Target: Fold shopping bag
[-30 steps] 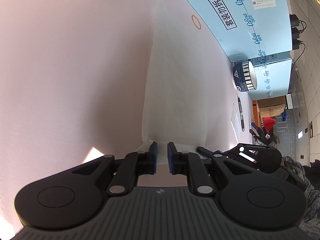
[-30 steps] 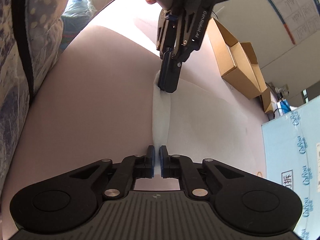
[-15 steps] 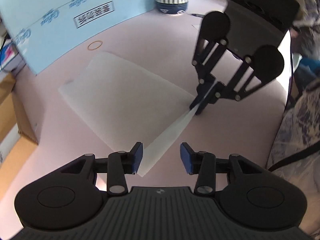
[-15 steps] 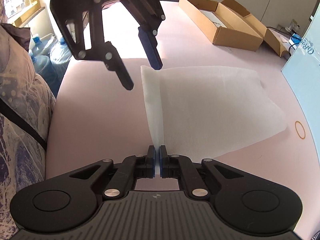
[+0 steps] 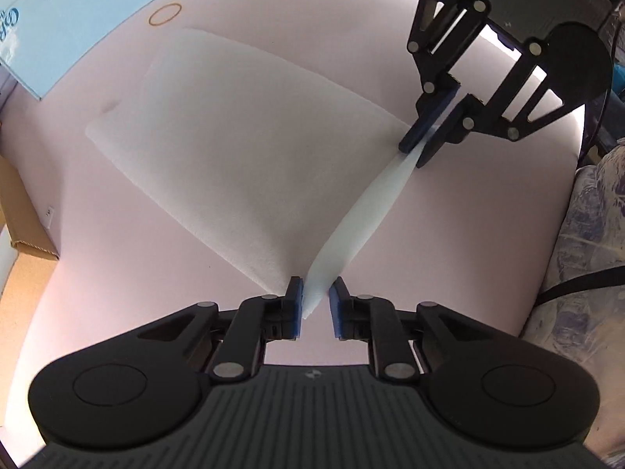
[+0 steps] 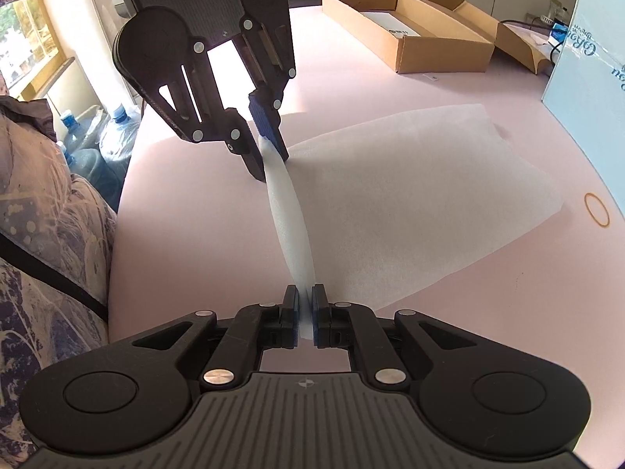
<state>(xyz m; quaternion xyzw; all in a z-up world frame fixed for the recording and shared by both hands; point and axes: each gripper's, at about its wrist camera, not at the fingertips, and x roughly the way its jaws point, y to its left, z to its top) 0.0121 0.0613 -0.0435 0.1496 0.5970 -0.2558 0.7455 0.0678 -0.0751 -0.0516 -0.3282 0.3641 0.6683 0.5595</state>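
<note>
Both grippers lifted the thin white non-woven shopping bag (image 5: 242, 148) by one edge to fold it: right gripper (image 6: 304, 312) clamped on it, left gripper (image 5: 315, 308) closing on it (pads not yet pressing)

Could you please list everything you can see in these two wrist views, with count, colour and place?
Shopping bag: one, white, flat on the table, near edge lifted between both tongs.
Table: one, pink.
Rubber band: one, orange, on the table just past the bag's far corner.
Cardboard boxes: two, brown, open, far side of the table.
Printed board: one, light blue, along the table's edge.
Water bottles: several, blue, on the floor beyond the table.
Patterned clothing: blue and white, the person's, at the table edge.
Left tongs: black, blue pads, closing around the bag's edge.
Right tongs: black, blue pads, shut on the bag's edge.
</note>
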